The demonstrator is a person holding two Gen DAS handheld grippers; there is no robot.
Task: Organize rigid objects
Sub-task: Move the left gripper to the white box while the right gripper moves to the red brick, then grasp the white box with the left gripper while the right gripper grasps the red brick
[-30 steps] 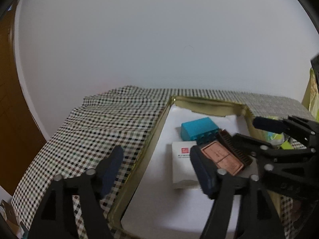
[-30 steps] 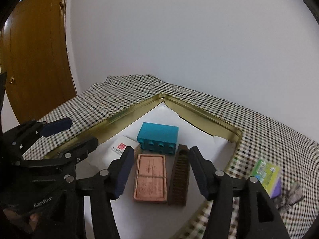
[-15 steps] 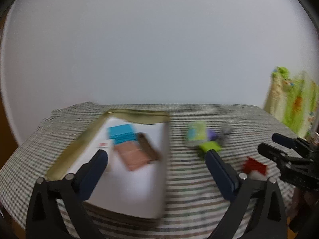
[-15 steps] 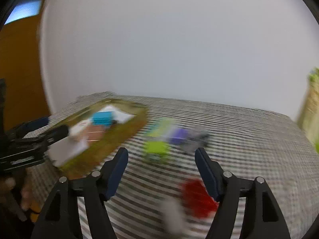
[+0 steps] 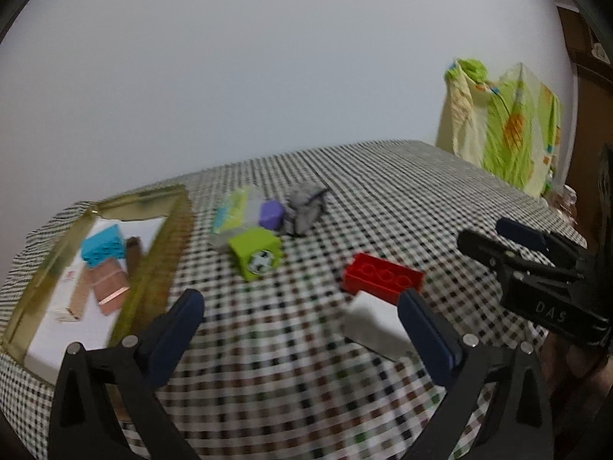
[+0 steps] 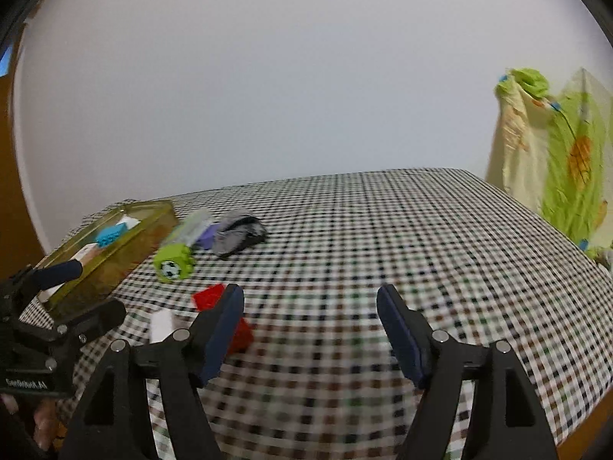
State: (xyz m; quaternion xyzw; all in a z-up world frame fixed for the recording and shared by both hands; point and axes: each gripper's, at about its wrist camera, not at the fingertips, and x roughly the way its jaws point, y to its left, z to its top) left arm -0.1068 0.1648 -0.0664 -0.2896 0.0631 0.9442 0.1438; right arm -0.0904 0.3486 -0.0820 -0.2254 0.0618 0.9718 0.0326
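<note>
Checked cloth on table, white wall behind; both tongs (L, R) released, empty.

A: What is hidden in the right wrist view?
B: The red brick is partly covered by a tong finger.
A: And blurred?
B: The white block and the nearby checked cloth are smeared.

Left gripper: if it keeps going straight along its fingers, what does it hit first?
Probably the checked tablecloth: the left gripper, jaws wide and empty, aims down at bare cloth. The white block and red brick sit just right; depth unclear.
</note>
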